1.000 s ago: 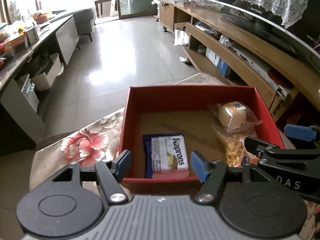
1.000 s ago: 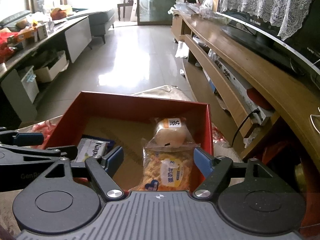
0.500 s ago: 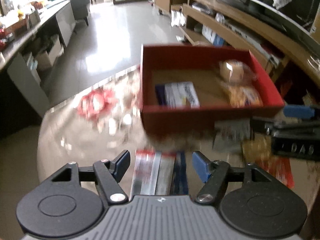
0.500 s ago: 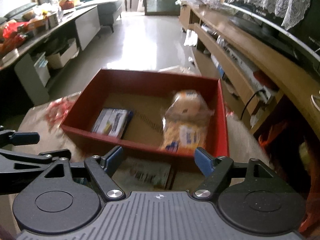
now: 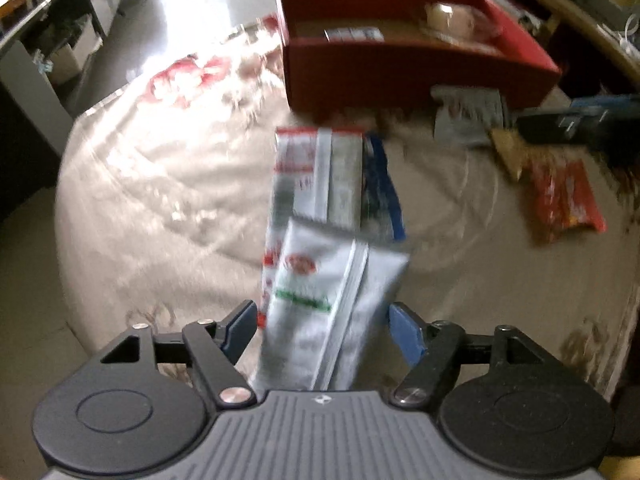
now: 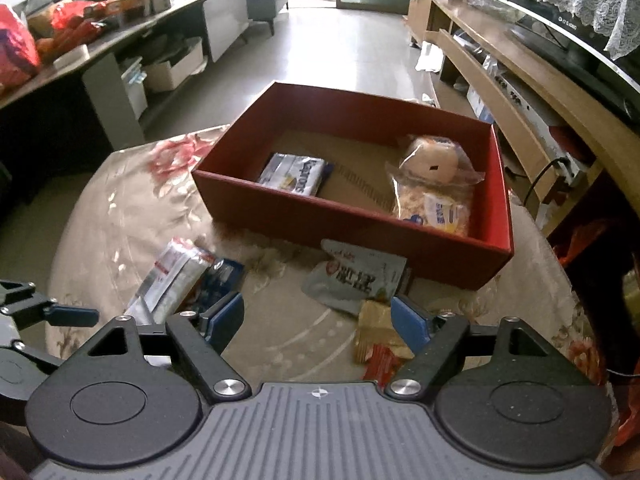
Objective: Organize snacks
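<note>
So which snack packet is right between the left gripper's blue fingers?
The silver-white packet with the red and green label, between the left gripper. The others lie farther off on the table or in the red box.

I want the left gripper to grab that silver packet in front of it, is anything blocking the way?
Nothing visible blocks it. The left gripper is open, and the silver packet already lies between its fingers, on top of other packets on the table. The red box beyond is open-topped.

"Kaprons" reads on the blue-and-white packet [image 6: 295, 173] in the red box [image 6: 344, 222], at its 9 o'clock side; other packet print too blurred or small.
</note>
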